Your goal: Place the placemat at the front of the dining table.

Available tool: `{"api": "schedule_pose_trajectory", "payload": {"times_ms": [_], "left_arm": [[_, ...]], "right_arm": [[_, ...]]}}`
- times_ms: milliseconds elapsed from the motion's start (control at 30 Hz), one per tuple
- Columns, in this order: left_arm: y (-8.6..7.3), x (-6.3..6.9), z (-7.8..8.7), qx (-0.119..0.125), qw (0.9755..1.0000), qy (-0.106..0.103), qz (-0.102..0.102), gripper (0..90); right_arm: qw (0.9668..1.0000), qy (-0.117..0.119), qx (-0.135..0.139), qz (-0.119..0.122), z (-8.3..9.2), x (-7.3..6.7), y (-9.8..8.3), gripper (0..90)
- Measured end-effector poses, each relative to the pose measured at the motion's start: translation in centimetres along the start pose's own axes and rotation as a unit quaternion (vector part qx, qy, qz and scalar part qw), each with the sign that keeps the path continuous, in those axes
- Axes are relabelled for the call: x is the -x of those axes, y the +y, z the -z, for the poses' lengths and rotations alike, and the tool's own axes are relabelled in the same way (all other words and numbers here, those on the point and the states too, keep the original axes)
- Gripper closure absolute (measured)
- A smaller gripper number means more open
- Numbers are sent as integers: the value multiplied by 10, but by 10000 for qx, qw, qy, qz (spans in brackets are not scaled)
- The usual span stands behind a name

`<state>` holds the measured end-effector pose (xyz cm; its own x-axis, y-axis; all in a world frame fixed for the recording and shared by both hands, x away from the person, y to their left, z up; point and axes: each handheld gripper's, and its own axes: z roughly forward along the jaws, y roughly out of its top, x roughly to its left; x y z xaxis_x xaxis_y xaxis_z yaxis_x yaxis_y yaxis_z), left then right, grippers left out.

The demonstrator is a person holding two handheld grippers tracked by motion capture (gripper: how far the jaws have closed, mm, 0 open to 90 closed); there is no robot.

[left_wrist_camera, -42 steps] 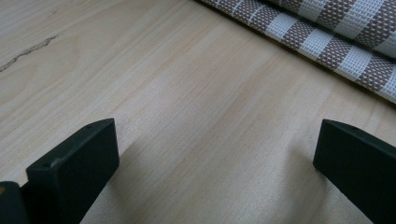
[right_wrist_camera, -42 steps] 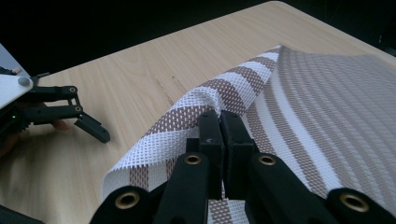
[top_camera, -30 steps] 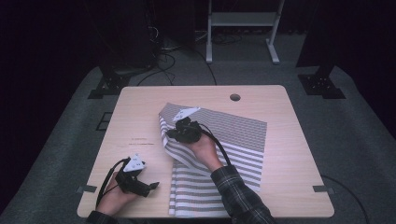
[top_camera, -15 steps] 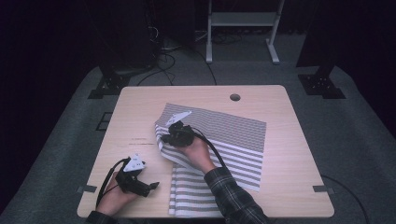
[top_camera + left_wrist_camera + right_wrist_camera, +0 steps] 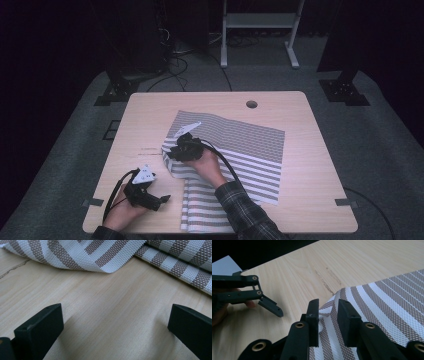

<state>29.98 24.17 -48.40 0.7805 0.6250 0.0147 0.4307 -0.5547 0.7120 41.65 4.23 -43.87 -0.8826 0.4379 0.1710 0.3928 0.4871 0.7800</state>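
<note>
Right gripper (image 5: pixel 172 150) pinches the striped cloth's (image 5: pixel 250 145) nine-o'clock edge on the worktop (image 5: pixel 310 165), jaws narrow; left gripper (image 5: pixel 162 199), jaws wide, rests nearer its seven-o'clock fold.

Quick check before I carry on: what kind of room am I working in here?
Probably a lab or recording studio rather than a home. A light wooden table stands on grey carpet in a dark room, with cables on the floor and a white metal stand behind. A striped cloth lies on the table.

The high view looks forward and down over the whole table (image 5: pixel 320 150). Both gripper views sit close above it, sharing the striped cloth (image 5: pixel 250 145) edge.
</note>
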Motion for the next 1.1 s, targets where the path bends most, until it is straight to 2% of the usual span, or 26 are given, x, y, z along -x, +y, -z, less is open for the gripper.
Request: {"api": "schedule_pose_trajectory", "payload": {"times_ms": [233, 533, 800, 1100], "left_arm": [[0, 0, 0, 0, 10000, 1, -2, 0], [0, 0, 0, 8, 10000, 3, 5, 0], [0, 0, 0, 11, 10000, 13, 0, 0], [0, 0, 0, -3, 10000, 19, 11, 0]], "right_arm": [[10000, -26, -4, 37, 11, -2, 1, 629], [9992, -378, 27, 86, 41, 5, -6, 582], [9977, -674, -24, 83, 77, 17, -26, 553], [9956, -923, -13, -131, 116, 29, -54, 545]]}}
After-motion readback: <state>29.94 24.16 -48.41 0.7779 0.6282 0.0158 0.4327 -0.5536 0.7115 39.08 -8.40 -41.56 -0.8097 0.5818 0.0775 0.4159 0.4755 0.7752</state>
